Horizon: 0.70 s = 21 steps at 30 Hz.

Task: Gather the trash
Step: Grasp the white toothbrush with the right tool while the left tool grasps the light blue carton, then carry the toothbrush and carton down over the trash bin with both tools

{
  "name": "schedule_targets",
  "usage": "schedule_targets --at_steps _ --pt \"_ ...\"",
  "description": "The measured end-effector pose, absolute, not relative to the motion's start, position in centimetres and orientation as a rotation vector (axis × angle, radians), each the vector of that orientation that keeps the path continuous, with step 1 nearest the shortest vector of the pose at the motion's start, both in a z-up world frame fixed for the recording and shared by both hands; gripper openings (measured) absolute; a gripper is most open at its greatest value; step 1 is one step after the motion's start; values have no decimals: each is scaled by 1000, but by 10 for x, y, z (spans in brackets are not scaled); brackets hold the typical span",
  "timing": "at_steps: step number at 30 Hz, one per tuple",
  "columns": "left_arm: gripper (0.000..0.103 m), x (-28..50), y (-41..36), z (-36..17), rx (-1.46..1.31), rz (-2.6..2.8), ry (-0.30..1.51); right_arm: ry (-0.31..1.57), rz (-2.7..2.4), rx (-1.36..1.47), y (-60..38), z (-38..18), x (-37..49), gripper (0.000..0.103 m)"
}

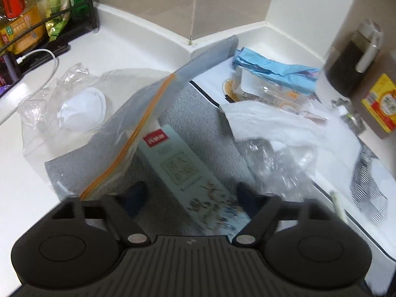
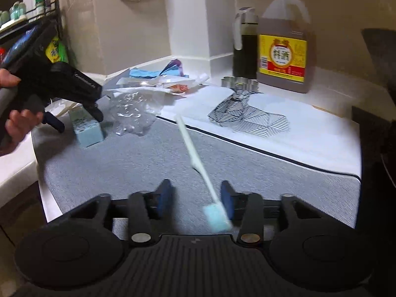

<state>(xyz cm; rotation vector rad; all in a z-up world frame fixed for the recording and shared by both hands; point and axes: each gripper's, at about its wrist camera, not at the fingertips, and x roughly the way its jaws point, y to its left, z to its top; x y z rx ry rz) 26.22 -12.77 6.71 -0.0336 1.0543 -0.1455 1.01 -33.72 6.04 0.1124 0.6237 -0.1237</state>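
A pale green carton (image 1: pixel 183 173) lies on the grey mat (image 1: pixel 198 113), beside the mouth of a clear zip bag (image 1: pixel 118 133) with an orange seal. My left gripper (image 1: pixel 190 198) straddles the carton, open, its pads off the sides. The right wrist view shows that gripper (image 2: pixel 75 121), held in a person's hand, over the carton (image 2: pixel 86 128). My right gripper (image 2: pixel 195 198) is open low over the mat (image 2: pixel 148 163). A white stick swab (image 2: pixel 198 165) lies between its jaws, its blue-green tip (image 2: pixel 216 219) against the right finger.
Crumpled clear plastic (image 1: pixel 277 163), a white tissue (image 1: pixel 267 121) and a blue wrapper (image 1: pixel 274 69) are heaped in the back corner. A wine jug (image 2: pixel 283 47), a dark dispenser bottle (image 2: pixel 245 47) and a metal cutter (image 2: pixel 238 83) stand at the right. A rack of packets (image 1: pixel 37 12) is at the far left.
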Motion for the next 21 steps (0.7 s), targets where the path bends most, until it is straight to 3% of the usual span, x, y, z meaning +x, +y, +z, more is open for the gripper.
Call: schedule_targets --at_steps 2,3,4,5,8,21 --pt "64 258 -123 71 -36 -169 1069 631 -124 74 -332 59 22 52" --pt "61 255 -123 75 -26 -176 1065 631 -136 41 -328 59 25 46" --pt "56 251 -122 78 -11 -189 1055 626 -148 10 -324 60 27 15" --pt "51 246 -122 83 5 -203 1042 627 -144 -3 -321 60 26 7" --pt "47 225 -114 98 20 -251 1004 606 -122 19 -318 64 14 5" --pt "46 107 -57 152 -13 -421 843 459 -104 71 -293 104 -53 5"
